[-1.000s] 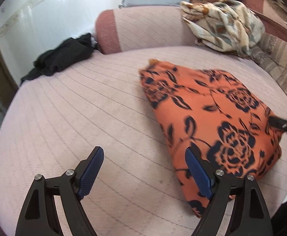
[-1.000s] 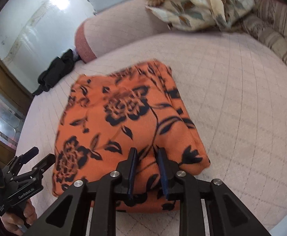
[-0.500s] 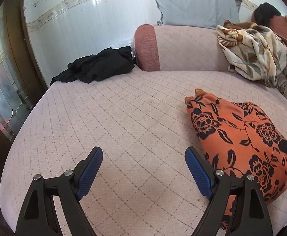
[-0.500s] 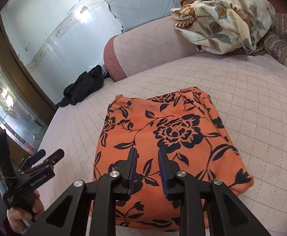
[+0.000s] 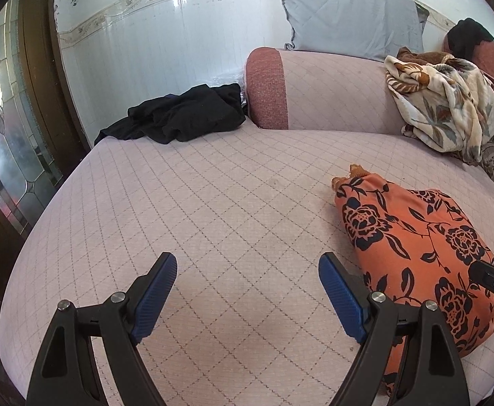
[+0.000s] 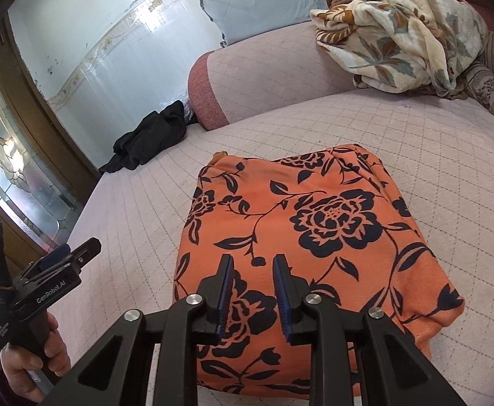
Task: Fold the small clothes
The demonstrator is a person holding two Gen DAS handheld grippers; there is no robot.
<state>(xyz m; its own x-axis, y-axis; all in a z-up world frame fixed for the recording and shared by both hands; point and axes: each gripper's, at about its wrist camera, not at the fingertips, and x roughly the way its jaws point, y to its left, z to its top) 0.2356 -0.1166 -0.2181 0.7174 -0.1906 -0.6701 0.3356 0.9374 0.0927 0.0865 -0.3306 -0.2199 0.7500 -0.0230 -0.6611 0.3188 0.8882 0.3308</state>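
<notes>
Left gripper [image 5: 247,291]: spread wide, empty, over bare quilted mattress [image 5: 196,203]. Right gripper [image 6: 251,291]: narrow gap between the pads, nothing pinched, poised above the near part of the folded orange floral garment [image 6: 314,223]. Garment off to the right of the left jaws, directly under and ahead of the right; right hand judged nearer. Long axis running away from the right jaws. Shown only in the right wrist view: the hand [image 6: 34,362] gripping the left tool. Black clothes [image 5: 186,115] well apart, near the bolster.

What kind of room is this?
Probably a lived-in home sitting room or bedroom: a quilted pink couch or daybed, a grey pillow against the tiled wall, and a crumpled floral blanket.
</notes>
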